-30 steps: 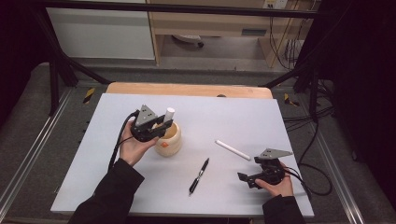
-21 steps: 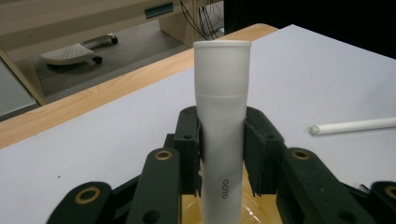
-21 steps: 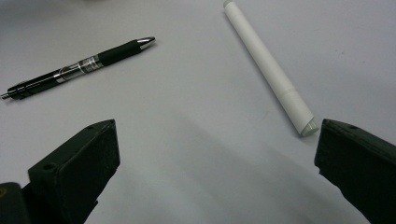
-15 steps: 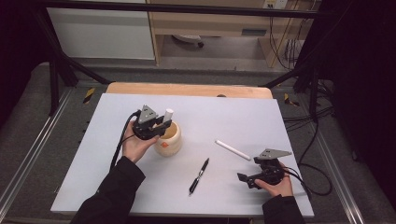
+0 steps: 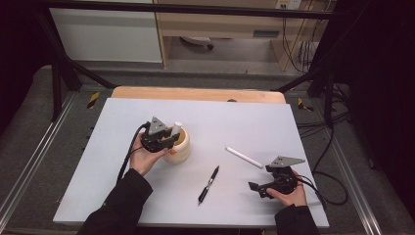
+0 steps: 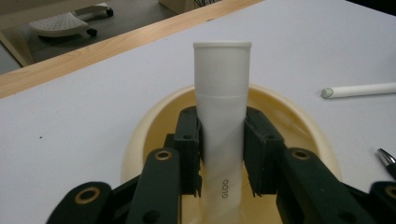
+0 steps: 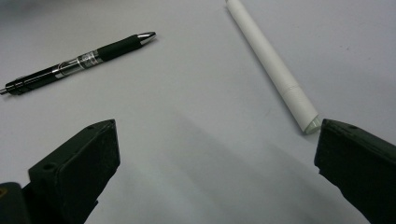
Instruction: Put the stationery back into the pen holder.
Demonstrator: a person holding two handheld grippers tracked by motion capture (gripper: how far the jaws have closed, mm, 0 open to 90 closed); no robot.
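1. Between the left tongs' [image 6: 223, 161] jaws sits a white tube [image 6: 222, 116], clamped about midway up. It stands upright with its foot down inside a cream cup [image 6: 299, 126]. From above, the same tongs [image 5: 166, 139] hang right over the cup [image 5: 180, 152], with the tube's cap [image 5: 177, 126] poking up past them.

2. Right tongs [image 5: 259, 188] are spread wide and holding nothing, resting low on the table [image 5: 122, 122] in the person's hand [image 5: 288, 193].

3. Just ahead of the right jaws, near their right side, lies a white stick [image 7: 275, 70]. Farther off toward their left lies a black pen [image 7: 77, 60]. From above, the stick [image 5: 243, 157] and pen [image 5: 209, 184] are well apart from each other and from the cup.

4. Handling guess: the tube looks like light, stiff, smooth plastic, so it could slip or swivel if pinched too loosely. The mid-body grip looks about right to me, below the cap line, where the wall is straight.

5. The cup looks light too, so it could tip if the tube drags on its rim. I'd go straight up or down, no sideways pull.

6. Pen and stick are thin and round, so they'll probably roll. I'd pinch across the middle.
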